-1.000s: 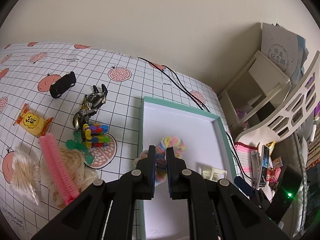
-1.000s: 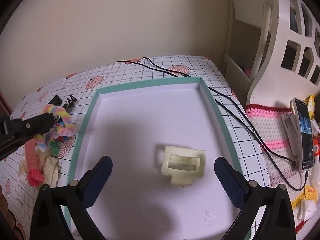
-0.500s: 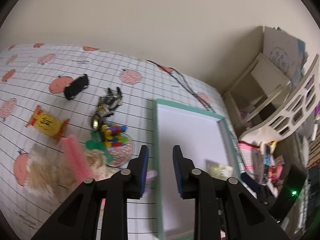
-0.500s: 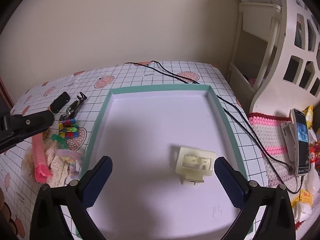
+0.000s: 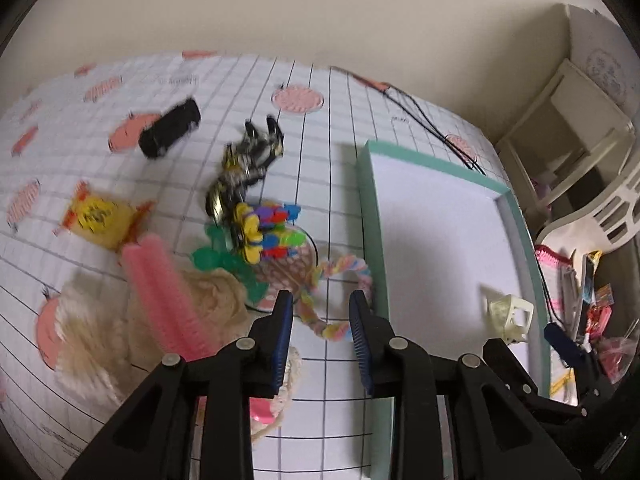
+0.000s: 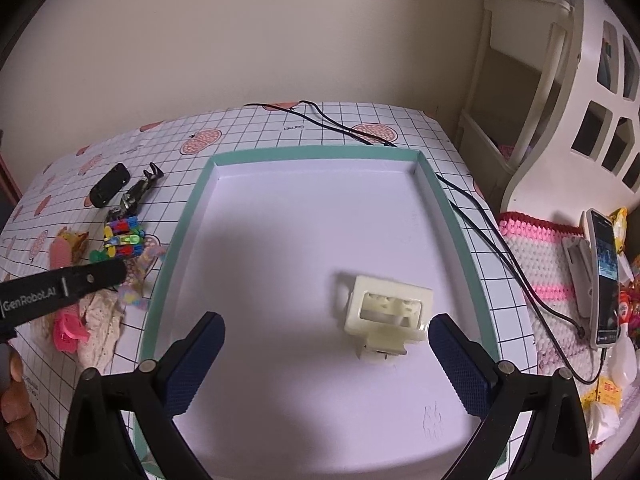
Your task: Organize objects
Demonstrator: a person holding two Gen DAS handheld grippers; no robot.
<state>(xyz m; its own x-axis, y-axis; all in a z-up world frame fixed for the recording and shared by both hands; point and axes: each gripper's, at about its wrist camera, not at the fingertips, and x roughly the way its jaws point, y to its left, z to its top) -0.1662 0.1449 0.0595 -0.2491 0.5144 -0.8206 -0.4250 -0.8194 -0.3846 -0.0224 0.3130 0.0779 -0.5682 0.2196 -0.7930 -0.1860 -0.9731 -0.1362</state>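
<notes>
**Pastel hair tie lies outside the tray, both grippers parted and empty**

The landmark is the green-rimmed white tray (image 6: 188, 216) on the checked tablecloth (image 5: 312, 128).

Farthest left of the tray lie a fluffy cream bundle (image 5: 88, 336) and a yellow snack packet (image 5: 98, 220), with a black case (image 5: 170, 134) beyond them toward the wall. Nearer the tray sits a pink comb (image 5: 160, 296) across a lace cloth (image 5: 216, 300), then a dark metal hair claw (image 5: 240, 172) and a cluster of coloured clips (image 5: 268, 232). Just beside the tray's left rim, outside it, rests the pastel hair tie (image 5: 340, 280), a twisted loop lying flat on the cloth.

The left gripper (image 5: 320, 332) hangs over that hair tie with its fingers parted and nothing between them.

Inside the tray, toward its right side, sits a cream plastic clip (image 6: 386, 312). The right gripper (image 6: 324, 356) is over the tray's near part, spread wide and empty, the clip just inside its right finger.

Right of the tray, black cables (image 6: 500, 240) run along the rim toward a phone (image 6: 604, 276) on a pink and white crocheted mat (image 6: 540, 264).
</notes>
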